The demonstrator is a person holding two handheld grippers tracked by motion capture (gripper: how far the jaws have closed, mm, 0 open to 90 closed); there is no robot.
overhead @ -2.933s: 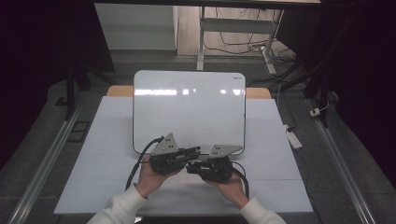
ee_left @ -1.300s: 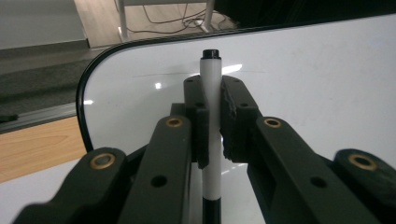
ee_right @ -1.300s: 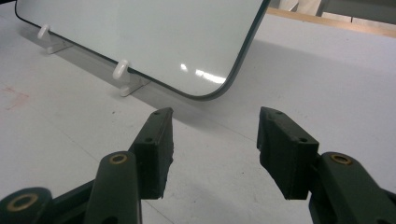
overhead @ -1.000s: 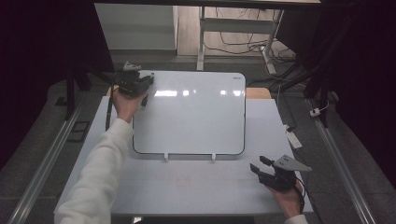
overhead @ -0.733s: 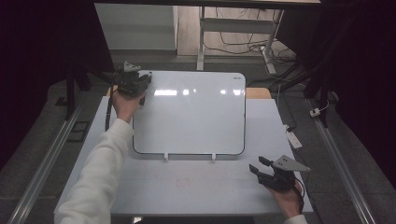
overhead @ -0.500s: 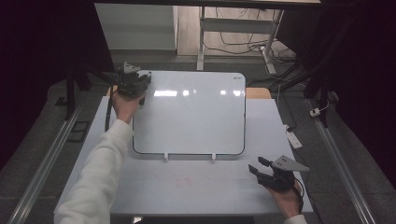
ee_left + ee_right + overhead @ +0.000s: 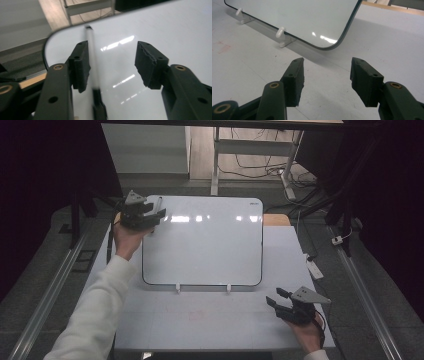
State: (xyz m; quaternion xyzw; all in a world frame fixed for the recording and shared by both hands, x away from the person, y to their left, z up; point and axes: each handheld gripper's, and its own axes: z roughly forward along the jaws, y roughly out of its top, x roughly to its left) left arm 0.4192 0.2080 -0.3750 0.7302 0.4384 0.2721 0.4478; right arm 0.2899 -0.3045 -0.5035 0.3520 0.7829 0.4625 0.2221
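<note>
A white whiteboard point(image 7: 210, 245) lies on the table on two white clips point(image 7: 177, 289). My left gripper point(image 7: 155, 215) is over the board's far left corner point(image 7: 150, 30). Its jaws have just been opening and now stand apart point(image 7: 111, 50). A blurred white marker point(image 7: 92, 57) with dark ends lies between them, close against the left pad point(image 7: 81, 67); the right pad is well away from it. My right gripper point(image 7: 274, 299) hovers open and empty over the table's front right, its jaws point(image 7: 327, 62) pointing at the board's near corner point(image 7: 299, 15).
The white table point(image 7: 200, 320) extends in front of the board. A wooden strip point(image 7: 276, 219) shows behind the board's right side. A white power strip point(image 7: 314, 269) lies at the right edge. Metal rails point(image 7: 45, 305) run along both sides. A desk frame and cables point(image 7: 250, 165) stand behind.
The left gripper, shut at the board's far left corner a second ago, has shifted slightly right and its jaws have opened. The right gripper has stayed at the front right.
</note>
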